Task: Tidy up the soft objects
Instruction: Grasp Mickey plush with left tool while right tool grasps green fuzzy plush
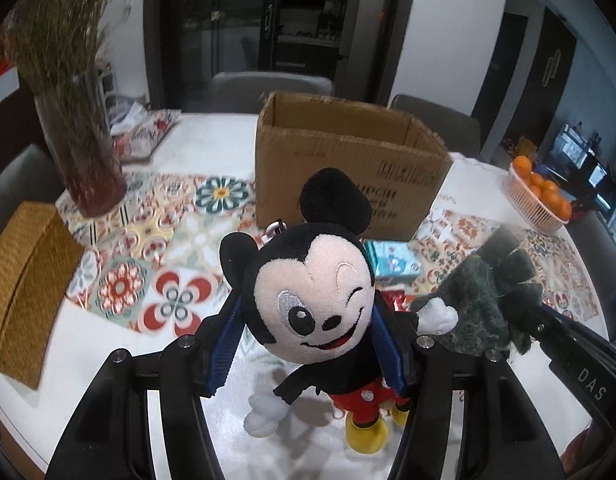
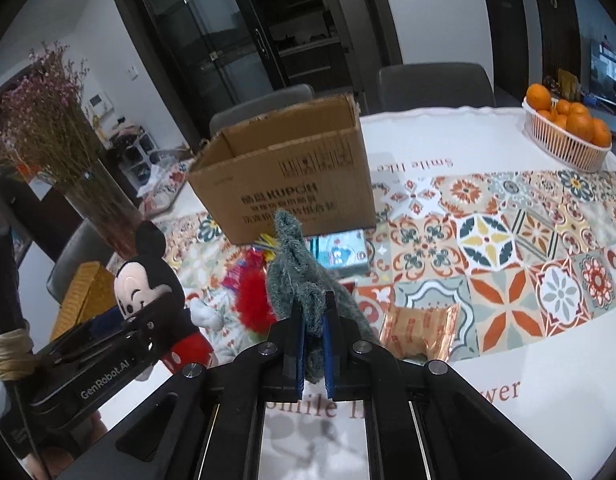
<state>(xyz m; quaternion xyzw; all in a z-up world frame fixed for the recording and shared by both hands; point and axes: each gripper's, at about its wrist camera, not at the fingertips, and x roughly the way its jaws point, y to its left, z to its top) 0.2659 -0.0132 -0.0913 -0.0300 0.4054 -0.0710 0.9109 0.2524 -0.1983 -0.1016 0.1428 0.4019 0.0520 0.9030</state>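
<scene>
My left gripper (image 1: 308,344) is shut on a Mickey Mouse plush (image 1: 316,304) and holds it above the table; the plush also shows in the right wrist view (image 2: 148,292). My right gripper (image 2: 314,332) is shut on a dark green fuzzy cloth (image 2: 296,272), held up off the table; the cloth also shows in the left wrist view (image 1: 488,292). An open cardboard box (image 1: 348,168) stands on the table behind both, and shows in the right wrist view (image 2: 284,176) too.
A red fluffy item (image 2: 254,300), a blue tissue pack (image 2: 342,254) and a foil snack packet (image 2: 420,330) lie in front of the box. A vase of dried flowers (image 1: 76,128), a woven box (image 1: 24,284) and an orange basket (image 2: 564,132) stand around.
</scene>
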